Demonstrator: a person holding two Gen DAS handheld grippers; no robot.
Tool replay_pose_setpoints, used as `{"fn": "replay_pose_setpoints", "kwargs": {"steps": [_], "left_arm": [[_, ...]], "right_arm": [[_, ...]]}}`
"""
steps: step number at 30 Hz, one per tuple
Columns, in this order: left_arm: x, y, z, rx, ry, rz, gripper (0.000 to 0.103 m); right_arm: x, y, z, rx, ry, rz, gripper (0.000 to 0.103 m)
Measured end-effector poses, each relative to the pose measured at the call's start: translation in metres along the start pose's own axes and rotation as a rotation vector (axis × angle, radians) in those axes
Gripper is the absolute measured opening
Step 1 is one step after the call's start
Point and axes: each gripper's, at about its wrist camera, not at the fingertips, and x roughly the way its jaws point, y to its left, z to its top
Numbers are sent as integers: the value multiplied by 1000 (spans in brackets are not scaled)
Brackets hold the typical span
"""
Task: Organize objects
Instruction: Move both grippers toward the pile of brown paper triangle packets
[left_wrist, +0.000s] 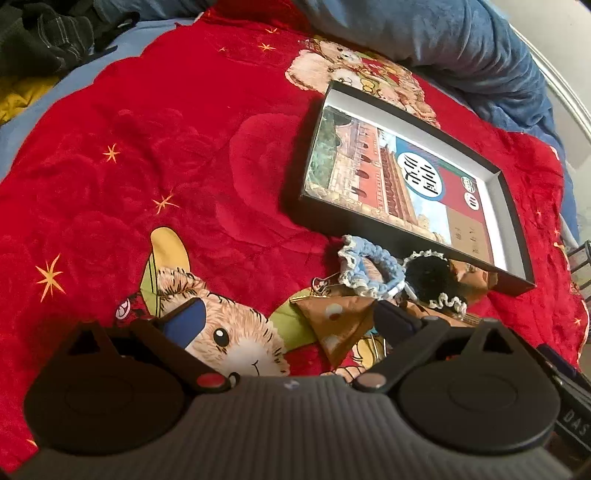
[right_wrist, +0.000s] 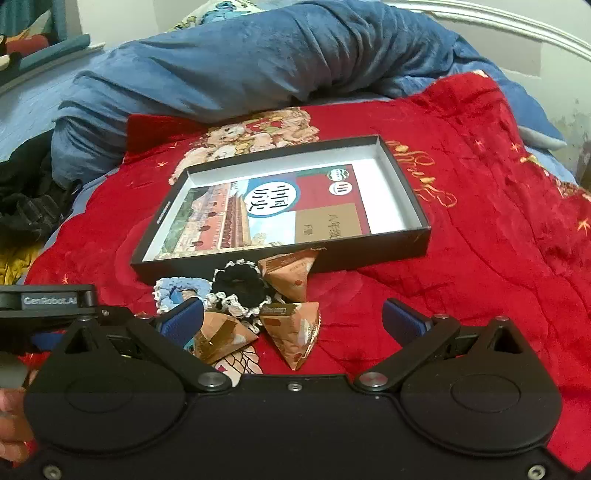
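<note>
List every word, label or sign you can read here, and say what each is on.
"GenRobot.AI": on the left gripper, seen at the right view's edge.
"DAS": partial label on the right gripper, seen at the left view's edge.
"中国历史": white circle on the book in the box.
Book's small badges and tan panel text: too blurred.
Gold script on the red blanket: unreadable.
Snack packets: print too small.

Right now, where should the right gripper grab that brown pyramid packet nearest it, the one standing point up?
Pinch the pyramid packet across its upper flat seam, coming down from above. The top edge is thin and stands clear; its base spreads wide on the red blanket. The right gripper is open.
</note>
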Motion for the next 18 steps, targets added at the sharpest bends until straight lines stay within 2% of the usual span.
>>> {"fn": "replay_pose_setpoints", "kwargs": {"steps": [6, 14, 18], "left_arm": [[-3, -4, -3, 46, -48, 58, 101], [-9, -5, -2, 47, -88, 13, 101], [-12, -9, -5, 76, -135, 47, 101]], "right_arm": [[4, -8, 1, 58, 19, -6, 103], [9, -14, 1, 96, 75, -25, 103], [7, -12, 1, 87, 82, -23, 103]]}}
